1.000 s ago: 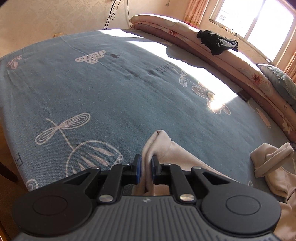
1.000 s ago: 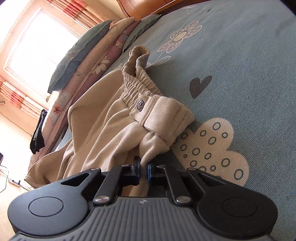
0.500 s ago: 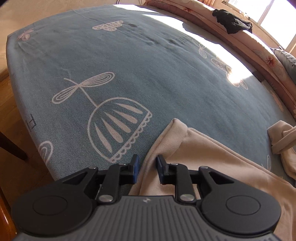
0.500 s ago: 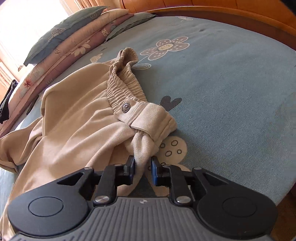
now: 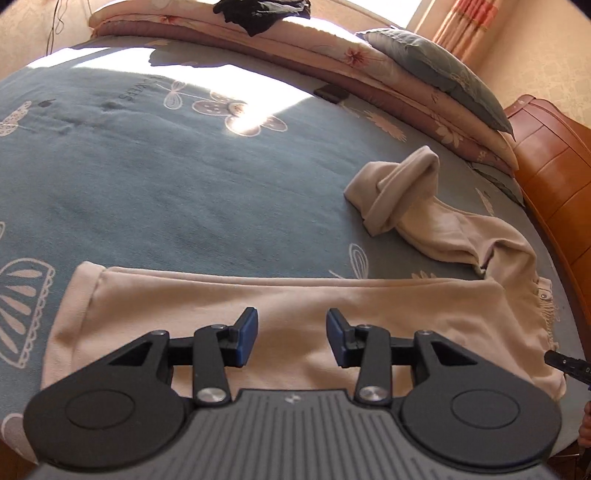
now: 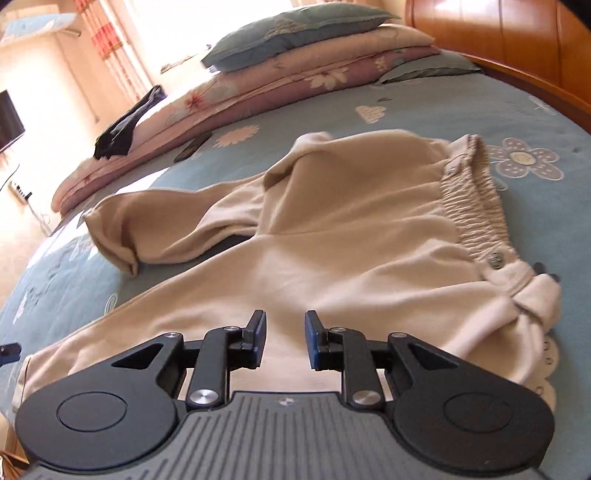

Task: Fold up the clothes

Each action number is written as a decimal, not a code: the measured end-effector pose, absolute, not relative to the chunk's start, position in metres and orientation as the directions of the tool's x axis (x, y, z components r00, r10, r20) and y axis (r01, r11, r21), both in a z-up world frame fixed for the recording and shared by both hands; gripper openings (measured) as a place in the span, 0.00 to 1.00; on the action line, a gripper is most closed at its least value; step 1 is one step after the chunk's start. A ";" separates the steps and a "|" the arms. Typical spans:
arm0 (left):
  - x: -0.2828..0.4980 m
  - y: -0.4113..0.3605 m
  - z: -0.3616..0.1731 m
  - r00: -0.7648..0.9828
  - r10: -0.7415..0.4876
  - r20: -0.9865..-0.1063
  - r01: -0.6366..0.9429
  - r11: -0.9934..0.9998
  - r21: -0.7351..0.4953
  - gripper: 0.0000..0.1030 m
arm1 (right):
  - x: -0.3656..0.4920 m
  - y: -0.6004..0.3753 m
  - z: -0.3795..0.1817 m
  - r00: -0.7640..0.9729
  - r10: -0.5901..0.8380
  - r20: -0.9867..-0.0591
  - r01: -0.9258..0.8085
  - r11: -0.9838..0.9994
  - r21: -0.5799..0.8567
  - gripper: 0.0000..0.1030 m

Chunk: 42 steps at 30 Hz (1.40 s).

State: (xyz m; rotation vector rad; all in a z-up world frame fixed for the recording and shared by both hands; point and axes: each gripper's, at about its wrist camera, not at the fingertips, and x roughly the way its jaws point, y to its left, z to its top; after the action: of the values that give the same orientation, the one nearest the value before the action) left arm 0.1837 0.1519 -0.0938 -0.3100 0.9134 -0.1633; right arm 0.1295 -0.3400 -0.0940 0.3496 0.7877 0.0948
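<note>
Beige trousers (image 5: 280,295) lie on the blue patterned bedsheet (image 5: 166,173). One leg is stretched flat along the near edge, and the other leg (image 5: 399,195) lies crumpled further back. My left gripper (image 5: 291,325) hovers over the flat leg with its jaws opening and nothing pinched between them. In the right wrist view, my right gripper (image 6: 284,328) is open above the trousers' seat (image 6: 351,229). The elastic waistband with its button (image 6: 495,258) is to its right and the bunched leg (image 6: 122,236) to its left.
Folded floral quilts (image 5: 354,59) with a grey-blue pillow (image 5: 436,70) and a black garment (image 5: 258,14) line the far side. A dark phone (image 5: 330,92) lies on the sheet. The wooden headboard (image 5: 554,177) bounds the right side. The bed's edge is just below both grippers.
Both grippers have let go of the trousers and their jaws have spread. Both views have swung round, and the near leg now lies flat along the bed edge.
</note>
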 end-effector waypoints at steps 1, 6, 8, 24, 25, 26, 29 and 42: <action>0.191 0.135 -0.100 0.588 -0.267 -0.764 0.045 0.953 -0.299 0.39 | 0.137 -0.323 -0.099 0.681 0.240 -0.692 0.005 0.943 0.331 0.25; 0.220 0.085 -0.131 0.553 -0.203 -0.808 0.125 0.979 -0.160 0.39 | 0.165 -0.219 -0.114 0.582 0.344 -0.737 -0.265 0.937 0.227 0.25; 0.227 0.085 -0.138 0.558 -0.203 -0.805 0.131 0.979 -0.156 0.40 | 0.171 -0.186 -0.118 0.576 0.362 -0.733 -0.352 0.919 0.178 0.25; 0.174 0.064 -0.120 0.567 -0.359 -0.741 0.378 0.913 -0.152 0.47 | 0.142 -0.169 -0.115 0.516 0.389 -0.763 -0.461 0.877 0.136 0.31; 0.166 0.059 -0.124 0.549 -0.362 -0.754 0.415 0.900 -0.130 0.47 | 0.148 -0.166 -0.114 0.524 0.394 -0.755 -0.458 0.878 0.141 0.31; 0.158 0.054 -0.128 0.530 -0.364 -0.766 0.451 0.886 -0.109 0.47 | 0.152 -0.162 -0.114 0.528 0.408 -0.745 -0.460 0.875 0.153 0.31; 0.141 0.048 -0.145 0.481 -0.331 -0.811 0.492 0.868 -0.062 0.47 | 0.162 -0.146 -0.123 0.524 0.427 -0.737 -0.471 0.866 0.167 0.37; 0.131 0.088 -0.118 0.525 -0.253 -0.813 0.471 0.881 0.030 0.61 | 0.168 -0.120 -0.106 0.458 0.490 -0.742 -0.540 0.816 0.205 0.45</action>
State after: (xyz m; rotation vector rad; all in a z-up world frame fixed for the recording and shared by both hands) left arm 0.1315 0.0877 -0.1183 0.2606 0.9226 -0.4389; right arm 0.1676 -0.1198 -0.1062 -0.0622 0.8923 0.6347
